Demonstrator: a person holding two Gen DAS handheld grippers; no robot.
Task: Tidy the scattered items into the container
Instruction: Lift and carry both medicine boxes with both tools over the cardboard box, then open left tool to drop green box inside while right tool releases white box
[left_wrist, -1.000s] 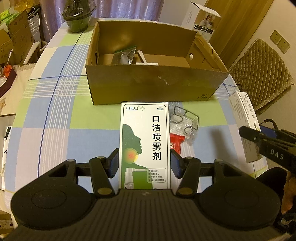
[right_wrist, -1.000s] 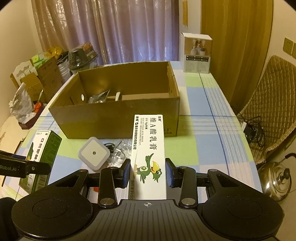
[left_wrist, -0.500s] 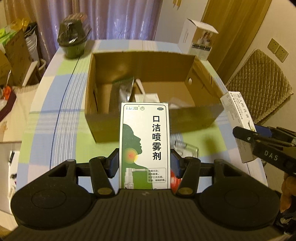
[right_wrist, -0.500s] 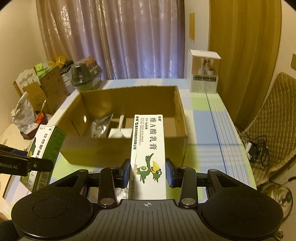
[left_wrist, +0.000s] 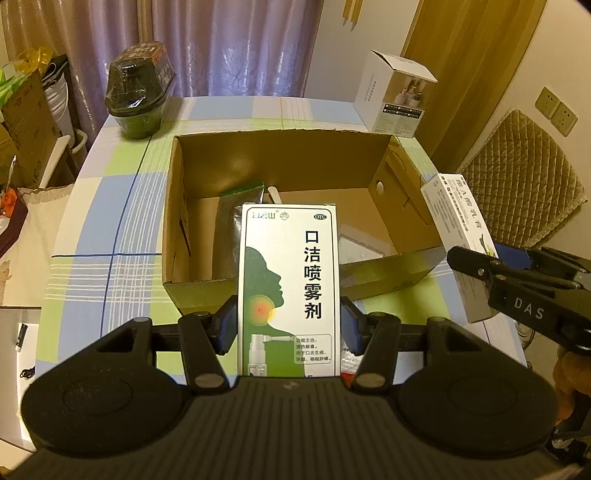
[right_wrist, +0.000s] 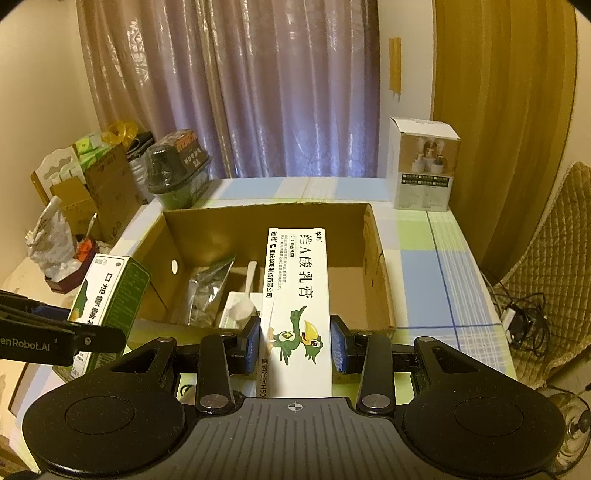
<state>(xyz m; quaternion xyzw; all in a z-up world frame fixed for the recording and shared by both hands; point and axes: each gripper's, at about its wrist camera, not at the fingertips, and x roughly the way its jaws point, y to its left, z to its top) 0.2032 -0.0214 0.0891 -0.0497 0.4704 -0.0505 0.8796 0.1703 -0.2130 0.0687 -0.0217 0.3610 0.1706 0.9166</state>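
Both hands are loaded right now: the left gripper (left_wrist: 288, 328) is clamped on the green-and-white spray box (left_wrist: 290, 280) and the right gripper (right_wrist: 294, 341) is pinching the long white ointment box (right_wrist: 295, 295), both held up near the front edge of the open cardboard box (left_wrist: 258, 291) on the checkered tablecloth (left_wrist: 110, 229). My worry is they're side by side and pretty close, so if both go in together the cartons could knock each other or catch the front wall. There's also a silver pouch (right_wrist: 207, 288) and a white scoop (right_wrist: 245, 295) already inside, so a carton dropped on top might land crooked and stick up.
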